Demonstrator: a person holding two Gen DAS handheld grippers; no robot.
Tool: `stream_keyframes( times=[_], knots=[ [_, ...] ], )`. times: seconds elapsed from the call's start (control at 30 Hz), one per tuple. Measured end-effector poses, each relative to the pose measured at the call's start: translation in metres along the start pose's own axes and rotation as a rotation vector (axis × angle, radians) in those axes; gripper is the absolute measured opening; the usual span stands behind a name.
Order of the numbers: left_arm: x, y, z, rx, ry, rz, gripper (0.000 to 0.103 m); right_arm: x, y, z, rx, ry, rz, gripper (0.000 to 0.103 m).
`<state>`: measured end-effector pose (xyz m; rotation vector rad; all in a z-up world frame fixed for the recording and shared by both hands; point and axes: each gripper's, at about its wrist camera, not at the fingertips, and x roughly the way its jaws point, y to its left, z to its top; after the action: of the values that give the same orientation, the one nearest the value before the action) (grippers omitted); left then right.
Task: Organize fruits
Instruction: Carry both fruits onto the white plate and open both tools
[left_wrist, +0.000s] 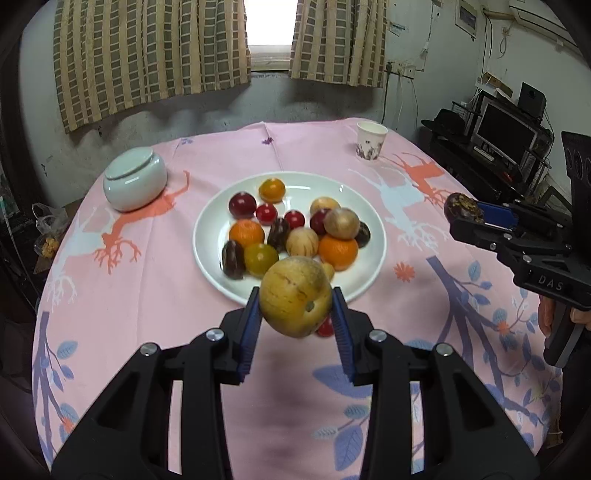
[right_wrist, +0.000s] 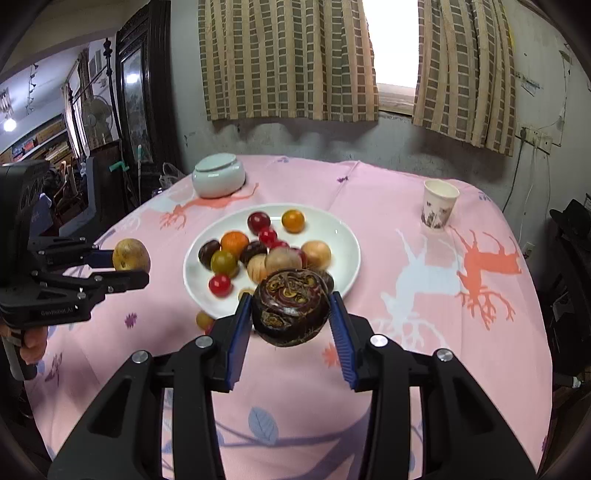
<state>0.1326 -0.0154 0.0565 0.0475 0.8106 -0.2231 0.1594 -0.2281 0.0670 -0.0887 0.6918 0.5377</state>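
A white plate (left_wrist: 218, 218) in the middle of the pink table holds several small fruits: red, orange, tan, dark brown and olive ones. My left gripper (left_wrist: 295, 306) is shut on a tan round fruit (left_wrist: 293, 297) and holds it above the plate's near rim. It also shows in the right wrist view (right_wrist: 122, 267) left of the plate (right_wrist: 347, 236). My right gripper (right_wrist: 291, 314) is shut on a dark brown fruit (right_wrist: 290, 306) above the plate's near edge. It shows at the right in the left wrist view (left_wrist: 463, 210).
A pale green lidded jar (left_wrist: 135, 179) stands at the back left of the table. A paper cup (left_wrist: 370, 140) stands at the back right. A small red fruit (left_wrist: 325, 328) lies on the cloth just in front of the plate. A monitor and shelves stand beyond the table's right edge.
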Motion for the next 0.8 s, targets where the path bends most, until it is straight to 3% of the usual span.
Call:
stream_keyframes(
  times=[0.3, 0.73, 0.77, 0.8],
  knots=[
    [0.048, 0.018, 0.045, -0.030, 0.013, 0.035, 0.037, 0.060, -0.002, 0.041, 0.031, 0.004, 0.042, 0.042],
    [0.108, 0.035, 0.058, -0.065, 0.065, 0.059, 0.038, 0.135, -0.005, 0.051, 0.075, 0.074, 0.052, 0.043],
    [0.112, 0.036, 0.060, -0.069, 0.069, 0.066, 0.039, 0.141, -0.007, 0.051, 0.096, 0.086, 0.060, 0.043],
    [0.115, 0.036, 0.061, -0.068, 0.068, 0.075, 0.048, 0.144, -0.009, 0.052, 0.111, 0.096, 0.070, 0.045]
  ],
)
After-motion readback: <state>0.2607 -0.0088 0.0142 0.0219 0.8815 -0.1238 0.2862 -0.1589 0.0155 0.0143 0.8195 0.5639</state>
